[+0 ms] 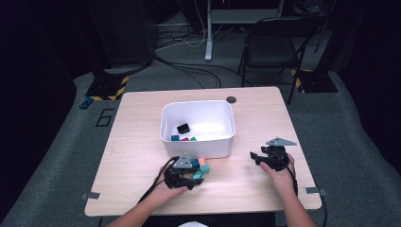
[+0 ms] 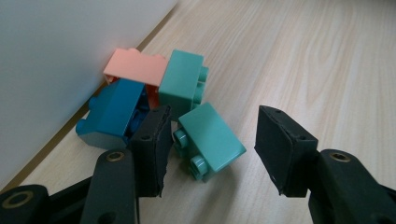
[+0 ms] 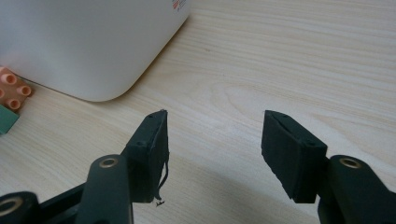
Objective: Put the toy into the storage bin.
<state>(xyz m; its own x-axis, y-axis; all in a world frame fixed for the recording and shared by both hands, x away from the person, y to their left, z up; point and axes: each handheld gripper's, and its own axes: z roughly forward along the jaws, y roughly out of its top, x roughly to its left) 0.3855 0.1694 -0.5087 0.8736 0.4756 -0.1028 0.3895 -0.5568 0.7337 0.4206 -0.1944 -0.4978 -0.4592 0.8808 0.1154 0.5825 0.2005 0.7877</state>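
Teal plastic building brick [image 2: 208,140] lies on its side between the spread jaws of the left gripper [image 2: 212,140], untouched by either pad, on the table just in front of the white plastic bin [image 1: 197,126]. Beside it wait another teal brick [image 2: 183,84], a blue one [image 2: 112,112] and a salmon one [image 2: 133,66]. A few pieces [image 1: 184,135] already sit inside the bin. Farther from the bin, the right gripper [image 3: 212,149] stands spread and empty, so I judge four remain.

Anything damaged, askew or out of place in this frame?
Yes, minor wear: the black foam pad on the right tongs is frayed, with a loose shred hanging from its lower edge. The pad opposite looks intact. Nothing has spilled on the light wooden table.
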